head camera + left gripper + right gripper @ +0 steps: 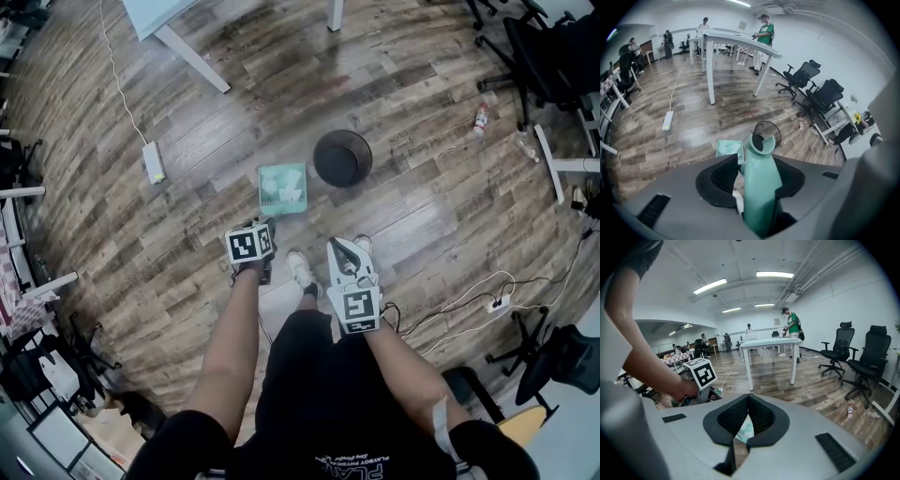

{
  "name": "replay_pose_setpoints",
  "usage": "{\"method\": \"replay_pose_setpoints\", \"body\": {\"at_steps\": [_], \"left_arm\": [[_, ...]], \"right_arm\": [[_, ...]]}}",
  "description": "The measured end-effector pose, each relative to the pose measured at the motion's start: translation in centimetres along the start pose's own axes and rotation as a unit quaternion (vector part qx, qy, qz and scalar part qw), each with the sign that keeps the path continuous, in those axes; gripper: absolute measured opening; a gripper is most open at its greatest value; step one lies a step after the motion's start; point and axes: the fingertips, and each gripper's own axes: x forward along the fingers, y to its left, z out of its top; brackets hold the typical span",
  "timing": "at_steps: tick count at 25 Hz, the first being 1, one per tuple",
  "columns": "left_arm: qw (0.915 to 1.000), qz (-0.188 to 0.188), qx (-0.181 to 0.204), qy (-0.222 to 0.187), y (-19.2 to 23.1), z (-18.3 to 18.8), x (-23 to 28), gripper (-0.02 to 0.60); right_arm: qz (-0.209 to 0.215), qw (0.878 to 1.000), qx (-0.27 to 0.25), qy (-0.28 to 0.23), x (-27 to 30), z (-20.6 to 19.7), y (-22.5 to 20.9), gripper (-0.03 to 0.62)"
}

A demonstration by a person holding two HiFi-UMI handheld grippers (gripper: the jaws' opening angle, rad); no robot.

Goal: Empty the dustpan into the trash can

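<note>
Left claw (pixel 758 164) slack round the tapered teal plastic dustpan handle (pixel 761 187); right claw (pixel 748 397) pinched closed; round black mesh trash can (pixel 319 161) on wood-grain floor (pixel 187 122)

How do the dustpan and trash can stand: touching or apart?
Apart. The head view shows bare floor between the dustpan and the trash can.
</note>
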Motion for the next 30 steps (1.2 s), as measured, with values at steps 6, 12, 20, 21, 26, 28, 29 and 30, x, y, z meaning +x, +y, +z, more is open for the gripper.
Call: {"method": "replay_pose_setpoints", "body": {"at_steps": [6, 12, 20, 21, 26, 28, 29, 30], "left_arm": [[0.9998, 0.009, 0.016, 0.003, 0.1, -0.1, 0.1, 0.166], [0.9973, 0.056, 0.047, 0.004, 0.6, -0.4, -0.3, 0.129], [0.9921, 0.097, 0.078, -0.018, 1.8, -1.4, -2.2, 0.097], [0.9917, 0.098, 0.080, -0.024, 1.7, -1.4, -2.5, 0.097], [0.9890, 0.099, 0.098, -0.048, 1.3, -1.4, -4.5, 0.097], [0.9866, 0.103, 0.113, -0.056, 1.2, -1.2, -5.6, 0.097], [0.9854, 0.104, 0.120, -0.061, 1.2, -1.1, -6.1, 0.097], [0.9844, 0.105, 0.125, -0.066, 1.3, -1.1, -6.7, 0.097]], "right_arm": [[0.004, 1.000, 0.002, -0.005, -0.2, 0.1, 0.4, 0.023], [0.000, 1.000, 0.002, -0.009, -0.5, 0.6, -0.1, 0.023], [-0.002, 1.000, -0.006, -0.006, -1.5, 0.2, -0.2, 0.023], [-0.002, 1.000, -0.006, -0.005, -1.6, 0.2, -0.2, 0.023], [0.002, 1.000, -0.016, -0.006, -1.8, 0.3, 0.7, 0.023], [0.001, 1.000, -0.020, -0.008, -2.0, 0.6, 1.1, 0.023], [0.000, 1.000, -0.022, -0.010, -2.1, 0.8, 1.2, 0.023], [-0.003, 1.000, -0.024, -0.013, -2.2, 1.0, 1.3, 0.023]]}}
